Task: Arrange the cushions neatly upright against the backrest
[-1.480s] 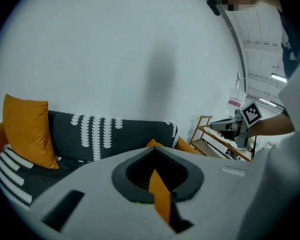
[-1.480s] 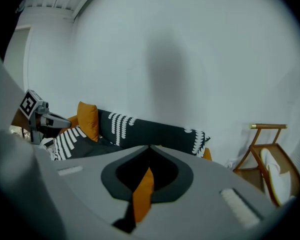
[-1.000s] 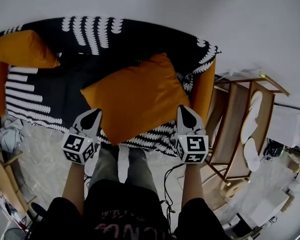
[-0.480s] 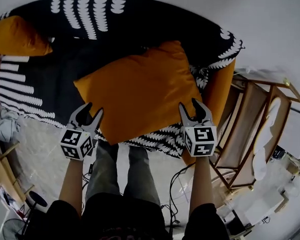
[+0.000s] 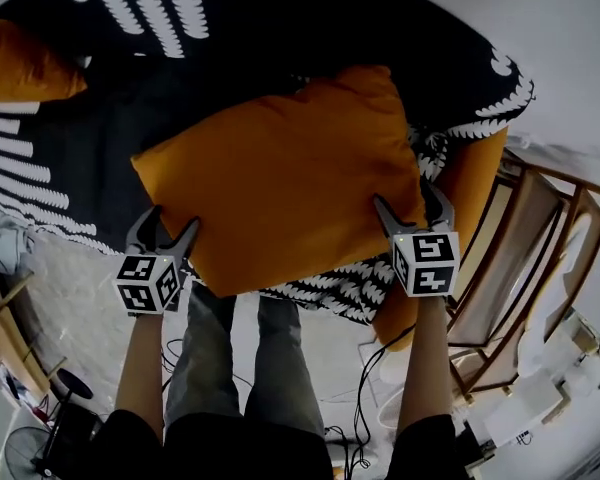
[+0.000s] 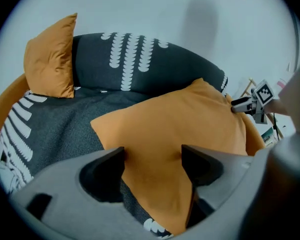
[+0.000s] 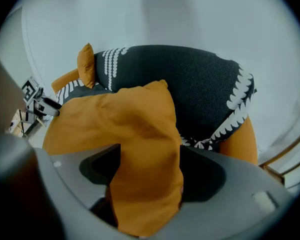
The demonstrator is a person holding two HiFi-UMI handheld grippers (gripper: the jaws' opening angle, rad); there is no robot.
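Since a second ago, both grippers have sunk toward the sofa [image 5: 180, 28] and the orange cushion [image 5: 280, 168] fills more of the head view. At far left, a second orange cushion [image 5: 20, 63] leans on the backrest, with bare dark seat beside it. The left gripper [image 5: 170, 223] has just been opening and stands released, a near cushion corner loose between its jaws. The cushion lies across the seat's right half, its near edge overhanging the front. The right gripper [image 5: 412, 203], likewise just unclenched, straddles the other near corner. Both cubes bear black-and-white square markers. An orange armrest [image 5: 470, 198] and wooden rack [image 5: 540, 258] crowd the right.
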